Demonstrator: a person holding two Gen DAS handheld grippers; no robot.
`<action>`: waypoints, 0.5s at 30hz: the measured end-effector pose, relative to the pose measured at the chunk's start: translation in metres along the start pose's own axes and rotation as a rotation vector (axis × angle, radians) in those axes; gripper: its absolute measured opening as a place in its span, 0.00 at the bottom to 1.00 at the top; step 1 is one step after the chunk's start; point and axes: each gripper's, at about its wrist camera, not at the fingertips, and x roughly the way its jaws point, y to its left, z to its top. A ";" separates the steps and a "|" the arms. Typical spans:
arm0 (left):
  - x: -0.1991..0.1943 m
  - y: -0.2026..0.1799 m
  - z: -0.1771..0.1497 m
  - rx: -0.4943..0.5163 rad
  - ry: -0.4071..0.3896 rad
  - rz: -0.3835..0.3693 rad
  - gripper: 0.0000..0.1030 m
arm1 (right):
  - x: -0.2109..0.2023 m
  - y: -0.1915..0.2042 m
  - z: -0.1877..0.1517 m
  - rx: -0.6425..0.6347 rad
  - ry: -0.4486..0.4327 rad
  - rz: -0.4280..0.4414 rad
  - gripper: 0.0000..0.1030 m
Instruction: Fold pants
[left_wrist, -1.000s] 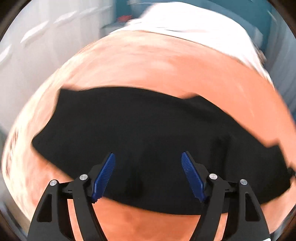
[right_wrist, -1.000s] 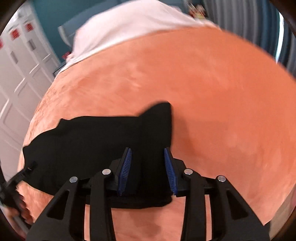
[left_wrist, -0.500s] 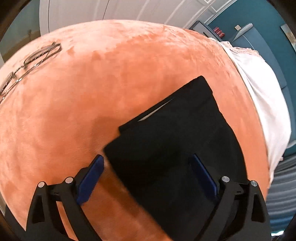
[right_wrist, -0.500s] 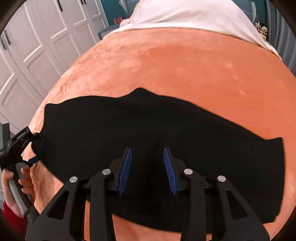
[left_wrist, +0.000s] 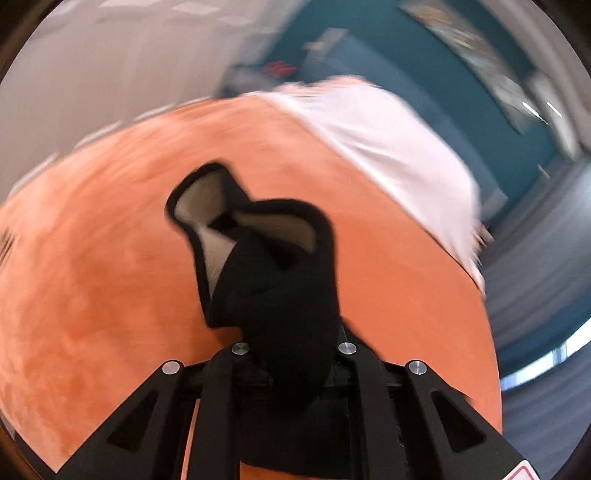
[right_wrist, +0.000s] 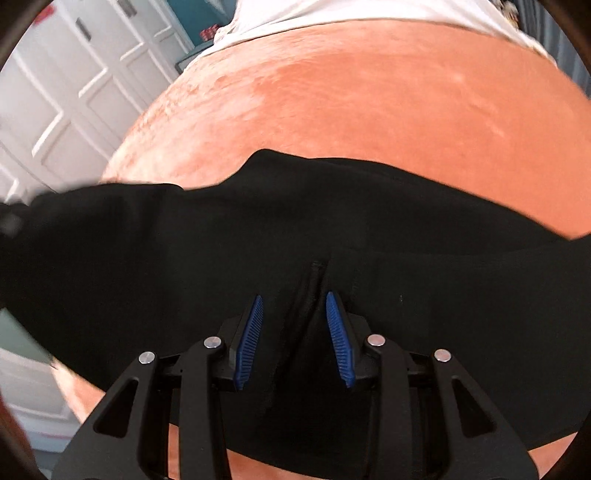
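The left gripper is clamped tight on a bunched end of the black pants; its 2 jaws have just snapped closed, and the cloth swallows the pads completely. From that grip the fabric rises toward 12 o'clock in the left wrist view, and a hem opening gapes at about 11 o'clock, showing a pale lining. The whole view is smeared with blur.

The pants lie on the orange blanket that covers the bed. A white sheet sits past the blanket's far edge, at about 1 o'clock, against a teal wall.

In the right wrist view the pants stretch as a wide black band from 9 o'clock to 3 o'clock across the orange blanket. The 9 o'clock end is blurred and looks raised off the blanket. The right gripper hangs close over the middle of that band with its jaws partway apart. A seam ridge of the cloth runs up between the 2 blue pads, yet neither pad presses on it, so this gripper has hold of nothing. I cannot tell whether the fingertips touch the fabric. White panelled doors stand at 10 o'clock, beyond the bed's edge.
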 end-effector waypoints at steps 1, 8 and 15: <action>-0.007 -0.030 -0.008 0.065 0.013 -0.046 0.10 | -0.001 -0.004 0.000 0.023 0.000 0.024 0.34; 0.012 -0.140 -0.079 0.306 0.174 -0.135 0.10 | -0.001 -0.025 0.004 0.075 0.011 0.173 0.34; 0.033 -0.169 -0.123 0.383 0.242 -0.060 0.10 | -0.053 -0.151 -0.027 0.356 -0.009 0.364 0.38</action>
